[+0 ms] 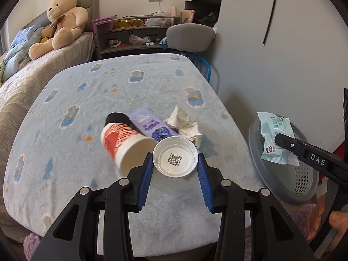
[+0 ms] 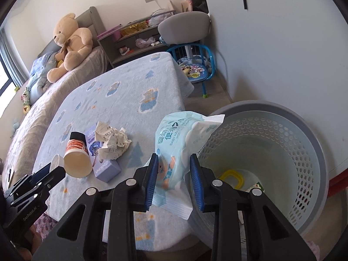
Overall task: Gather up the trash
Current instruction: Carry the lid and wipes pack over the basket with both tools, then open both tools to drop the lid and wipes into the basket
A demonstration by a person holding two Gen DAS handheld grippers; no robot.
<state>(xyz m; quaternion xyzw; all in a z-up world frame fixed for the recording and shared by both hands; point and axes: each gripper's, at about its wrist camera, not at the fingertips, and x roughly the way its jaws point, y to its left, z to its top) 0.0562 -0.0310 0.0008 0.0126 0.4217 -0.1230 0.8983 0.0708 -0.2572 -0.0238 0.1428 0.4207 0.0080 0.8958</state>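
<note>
On the left of the blue blanket-covered surface (image 1: 65, 100), a paper cup (image 1: 124, 145) with an orange print lies on its side, its open mouth toward the near edge. Just right of it, the left tool (image 1: 175, 163) is clenched on a clear plastic lid (image 1: 175, 157) with a QR code, one blue pad against each side of the rim. Beyond the lid, a purple box (image 1: 152, 127) leans across the cup, and crumpled paper (image 1: 183, 122) sits touching the box's right side. Farther right, past the surface's edge, a grey perforated waste basket (image 2: 304, 158) stands on the floor, with a yellow ring-shaped piece (image 2: 231, 177) at its bottom. The right tool (image 2: 174, 175) grasps a light-blue baby-wipes packet (image 2: 180, 139), holding it upright at the basket's left rim, between the surface and the basket's opening.
</note>
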